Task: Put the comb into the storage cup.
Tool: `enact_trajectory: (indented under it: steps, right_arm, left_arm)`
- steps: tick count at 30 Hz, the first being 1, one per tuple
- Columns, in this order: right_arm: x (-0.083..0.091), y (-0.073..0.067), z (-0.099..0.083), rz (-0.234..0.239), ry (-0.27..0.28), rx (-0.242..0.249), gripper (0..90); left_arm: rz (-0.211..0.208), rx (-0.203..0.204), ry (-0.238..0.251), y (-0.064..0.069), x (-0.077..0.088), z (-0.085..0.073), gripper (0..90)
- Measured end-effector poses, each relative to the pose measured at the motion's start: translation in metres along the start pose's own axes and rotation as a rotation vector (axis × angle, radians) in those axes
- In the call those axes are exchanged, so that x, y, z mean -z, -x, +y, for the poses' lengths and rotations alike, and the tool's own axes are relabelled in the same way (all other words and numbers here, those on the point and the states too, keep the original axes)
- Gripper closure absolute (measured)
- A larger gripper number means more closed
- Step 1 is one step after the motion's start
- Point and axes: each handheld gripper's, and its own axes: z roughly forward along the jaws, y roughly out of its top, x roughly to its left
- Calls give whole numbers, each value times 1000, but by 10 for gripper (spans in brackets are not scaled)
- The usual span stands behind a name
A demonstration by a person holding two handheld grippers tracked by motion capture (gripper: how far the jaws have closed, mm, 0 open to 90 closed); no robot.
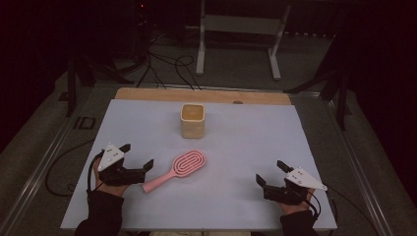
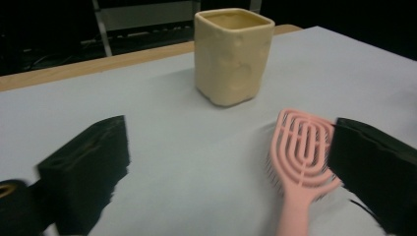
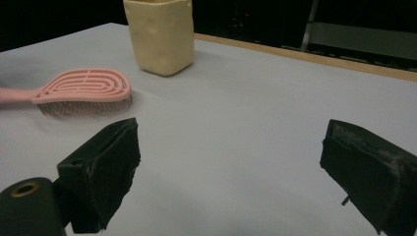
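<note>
A pink hairbrush [image 1: 178, 168] lies flat on the white table [image 1: 236, 147], bristles down, handle toward the near left. A cream square cup [image 1: 192, 119] stands upright behind it. My left gripper [image 1: 136, 156] sits just left of the brush handle, open, nothing between its jaws; in the left gripper view the hairbrush [image 2: 301, 157] lies beside the right-hand jaw, the cup [image 2: 232, 55] farther off. My right gripper [image 1: 271, 173] rests near the front right, open and empty. From the right gripper view the hairbrush [image 3: 81, 90] and cup [image 3: 159, 34] lie off to the left.
A wooden strip [image 1: 201, 95] runs along the table's far edge. Beyond it a white metal frame [image 1: 239, 34] and loose cables [image 1: 167, 66] stand on the dark floor. Dark stands flank the table at both sides.
</note>
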Motion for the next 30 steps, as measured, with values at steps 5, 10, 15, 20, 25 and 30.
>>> enact_trajectory:
  steps: [5, 10, 15, 20, 25, 30]
  right_arm:
    - [0, -2, 0, 7, 5, 6, 77]
    - [1, -1, 1, 11, 11, 0, 77]
    - [3, 0, 1, 18, 18, -1, 77]
    - [2, 0, 0, 20, 15, 0, 77]
    - [0, -1, 0, 25, 10, 1, 77]
    - [0, 0, 0, 28, 9, -1, 77]
  left_arm:
    - [0, -1, 36, -5, 10, -7, 2]
    - [-12, -7, 59, -5, 18, -13, 0]
    - [-15, 3, 72, -10, 26, -23, 0]
    - [-9, 21, 85, -16, 29, -24, 0]
    - [-16, 36, 84, -20, 30, -26, 1]
    - [-16, 25, 69, -18, 28, -25, 0]
